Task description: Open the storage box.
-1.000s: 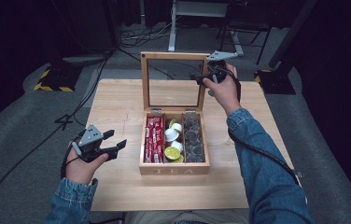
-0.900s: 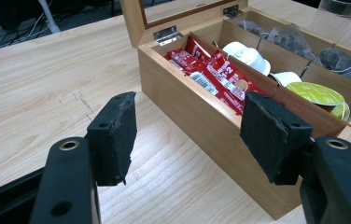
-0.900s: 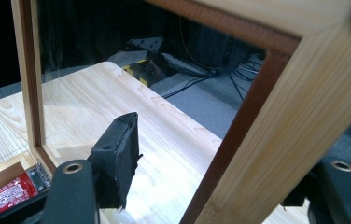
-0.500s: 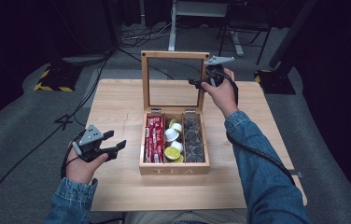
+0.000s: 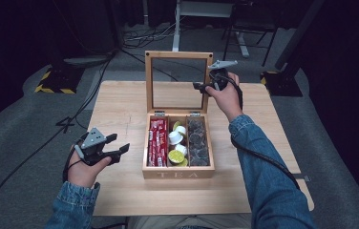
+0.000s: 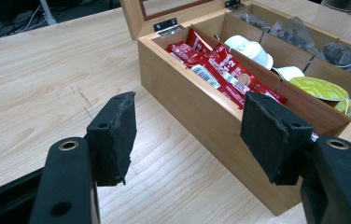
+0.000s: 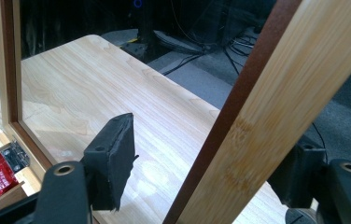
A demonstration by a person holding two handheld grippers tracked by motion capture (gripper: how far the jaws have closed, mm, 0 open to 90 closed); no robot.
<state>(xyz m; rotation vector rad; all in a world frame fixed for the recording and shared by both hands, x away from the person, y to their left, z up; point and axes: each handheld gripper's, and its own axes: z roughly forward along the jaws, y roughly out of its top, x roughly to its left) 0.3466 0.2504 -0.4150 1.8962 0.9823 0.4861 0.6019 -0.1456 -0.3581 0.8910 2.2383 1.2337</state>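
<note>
**Desk:** What do I see at the table right now?

**Operator:** A wooden tea box (image 5: pixel 178 172) sits mid-table on the pale wood table (image 5: pixel 120 105), its glass-paned lid (image 5: pixel 178 56) standing upright and open. I have the right gripper (image 5: pixel 205 88) up at the lid's right-hand frame post. In the right gripper view that post runs slantwise between my two jaws; the left pad (image 7: pixel 113 158) stands clear of it with table showing in the gap. The far pad is hidden behind the wood, so I cannot tell whether it touches. The jaws have just been opening, with the frame between them.

**Desk:** And the other hand?

**Operator:** My left gripper (image 5: pixel 119 151) hovers over the table's left part, just beside the box, pointing toward it. Its jaws are spread with nothing between them; in the left gripper view I see bare tabletop and the box's side wall through the gap.

**Desk:** What is in the box?

**Operator:** Three compartments. The left holds red sachets (image 5: pixel 157 143), the middle holds white capsules (image 5: pixel 177 136) and a lime-green-topped pod (image 5: pixel 175 156), and the right holds dark tea bags (image 5: pixel 198 142). The front wall reads "TEA".
</note>
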